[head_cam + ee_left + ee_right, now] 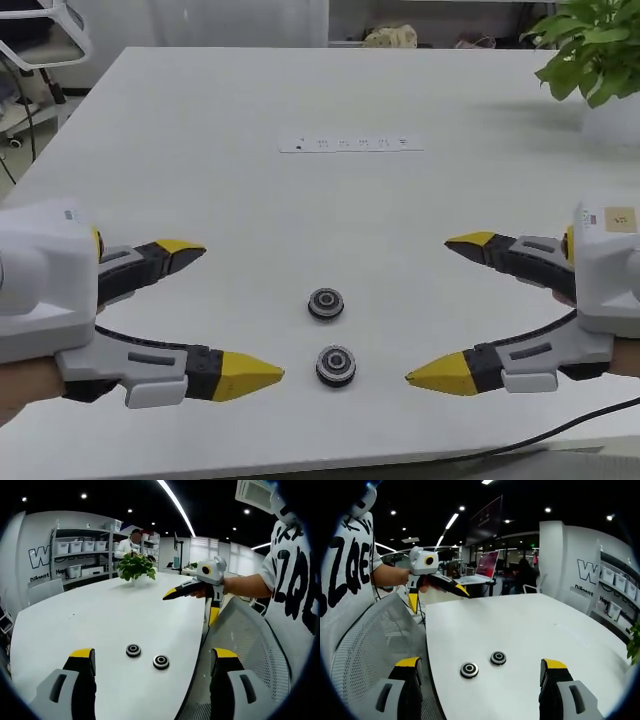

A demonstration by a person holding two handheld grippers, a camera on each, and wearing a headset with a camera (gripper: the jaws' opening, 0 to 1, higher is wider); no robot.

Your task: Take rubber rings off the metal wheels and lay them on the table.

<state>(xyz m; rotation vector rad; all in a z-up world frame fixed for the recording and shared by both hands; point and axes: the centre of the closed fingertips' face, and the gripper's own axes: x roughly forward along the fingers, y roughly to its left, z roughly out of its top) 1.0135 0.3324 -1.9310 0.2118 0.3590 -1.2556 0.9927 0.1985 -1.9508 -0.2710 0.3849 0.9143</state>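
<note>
Two small metal wheels with black rubber rings lie flat on the white table (300,90). One wheel (326,303) (133,650) (498,657) is farther in. The other wheel (336,365) (161,662) (469,670) sits closer to the front edge. My left gripper (244,311) (153,654) hovers left of them, open and empty. To their right my right gripper (426,309) (481,662) mirrors it, also open with nothing held. Both point inward at the wheels without touching them. Each gripper also appears in the other's view: the right gripper (189,606) and the left gripper (440,599).
A strip of printed labels (350,145) lies mid-table. A potted plant (590,45) (136,566) stands at the far right corner. A black cable (520,440) runs along the front edge. A mesh chair (240,630) (370,640) is by the front edge.
</note>
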